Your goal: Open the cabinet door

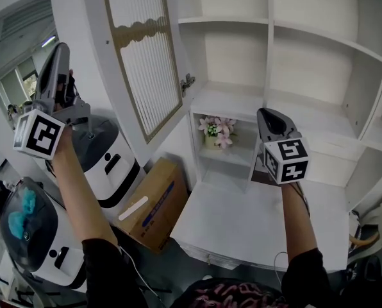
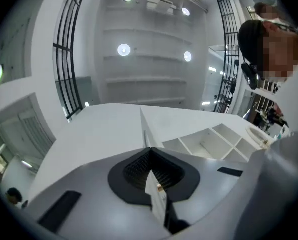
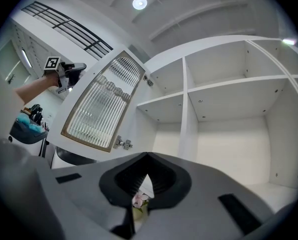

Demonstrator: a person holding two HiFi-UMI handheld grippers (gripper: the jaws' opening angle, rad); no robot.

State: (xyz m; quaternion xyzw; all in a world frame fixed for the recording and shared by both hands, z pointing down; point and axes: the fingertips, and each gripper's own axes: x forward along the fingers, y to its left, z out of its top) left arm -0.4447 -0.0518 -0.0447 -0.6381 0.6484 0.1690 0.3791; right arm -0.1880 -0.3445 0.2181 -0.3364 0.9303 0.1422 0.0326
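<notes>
— Where was the cabinet door found?
— It was seen swung well out to the left of the cabinet, a hinge laid bare, so the opening was judged done or nearly so
— And the claws?
— The left claw was held raised near the door's outer edge, tips together, with nothing clearly gripped. The right claw was held about level over the tabletop, tips likewise together and empty, probably parked out of the door's way
— What was stored inside?
— A flower pot was noted in the low compartment, and nothing was made out on the shelves above. A cardboard box was seen on the floor, its contents hidden
</notes>
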